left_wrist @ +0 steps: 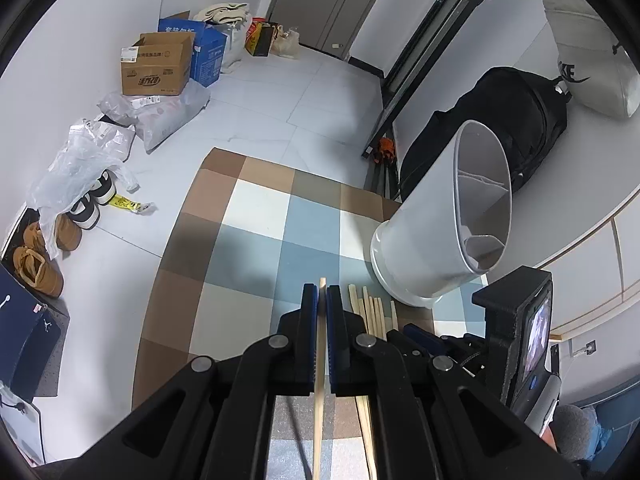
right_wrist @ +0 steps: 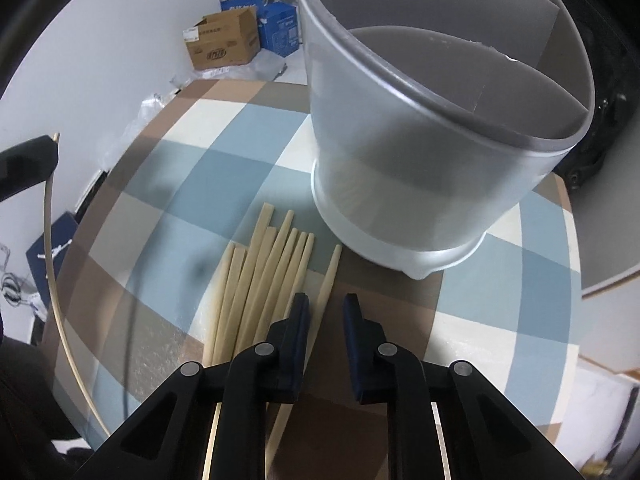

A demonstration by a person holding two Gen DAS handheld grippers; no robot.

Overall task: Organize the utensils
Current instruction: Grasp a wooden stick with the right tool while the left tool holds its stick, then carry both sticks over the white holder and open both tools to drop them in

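Far left in the right wrist view: left gripper (right_wrist: 30,160), raised off the table, jaws pinched tight on one chopstick (right_wrist: 50,240) whose shaft arcs down the frame edge. Same grip from the left wrist view: left gripper (left_wrist: 323,300) closed on the held chopstick (left_wrist: 320,360), tip poking just past the pads, shaft running back between the arms. Held well along its length, so probably steady; likely light, stiff, slick wood, prone to pivoting if pinched near one end.

Centre, on the checked tablecloth (right_wrist: 200,176): a loose bundle of chopsticks (right_wrist: 264,276) lying side by side, tips pointing far, toward the holder. Thin and close-packed, touching one another; hard to take singly from the middle of the pile. Best taken from the outer edge, pinched across the shaft at about mid-length.

Just right of the bundle: a lone chopstick (right_wrist: 330,276), slightly apart, lying under the right gripper (right_wrist: 326,308). Jaws open moderately, holding nothing, straddling that stick's line. Easiest next pick, by the look of it.

Right and far: grey utensil holder (right_wrist: 420,160), upright, divided inside into compartments, apparently empty. Light plastic, likely to tip or slide if knocked at the rim.
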